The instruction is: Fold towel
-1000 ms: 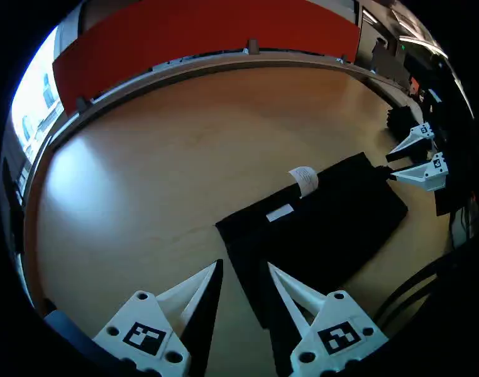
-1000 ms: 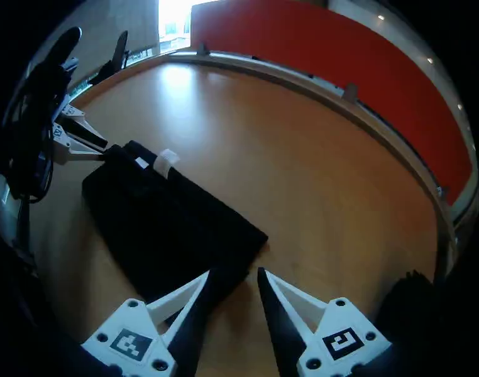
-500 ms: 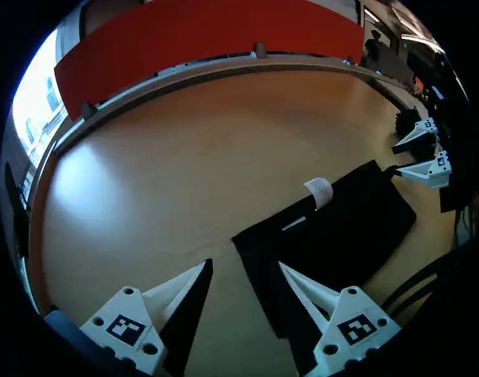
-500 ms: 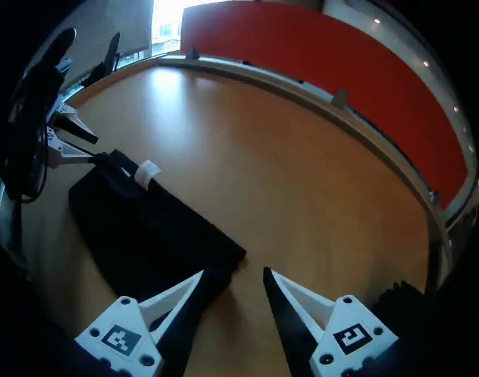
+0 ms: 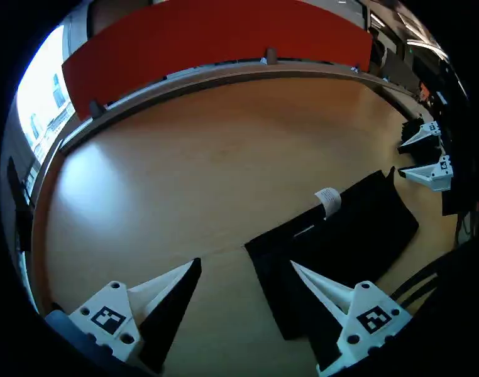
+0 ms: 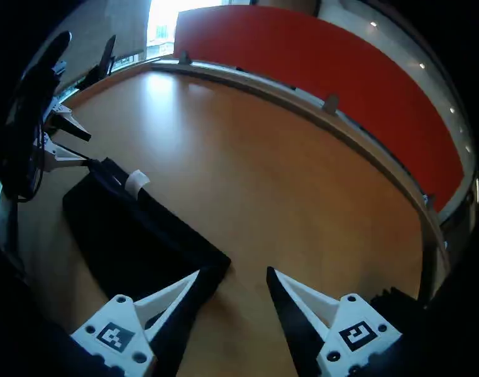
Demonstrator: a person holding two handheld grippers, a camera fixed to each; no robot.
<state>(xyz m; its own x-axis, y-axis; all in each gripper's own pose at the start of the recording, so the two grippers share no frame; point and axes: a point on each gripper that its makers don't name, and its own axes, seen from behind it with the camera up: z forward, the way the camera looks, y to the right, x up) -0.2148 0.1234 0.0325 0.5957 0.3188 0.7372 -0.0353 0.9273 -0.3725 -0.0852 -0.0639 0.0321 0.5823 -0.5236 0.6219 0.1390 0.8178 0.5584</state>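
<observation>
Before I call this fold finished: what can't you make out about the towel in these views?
Left gripper view: near edge of the towel, behind a finger of the left gripper.
Right gripper view: its near edge, behind a finger of the right gripper.
Both: layers, lost in black cloth; white label print, too small.

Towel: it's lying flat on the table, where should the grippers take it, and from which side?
Probably the two corners of the long edge carrying the white label. The black towel lies flat, so only its edges offer grip. Left gripper comes in low from its short end, right gripper from the other; both stand open near those corners.
</observation>
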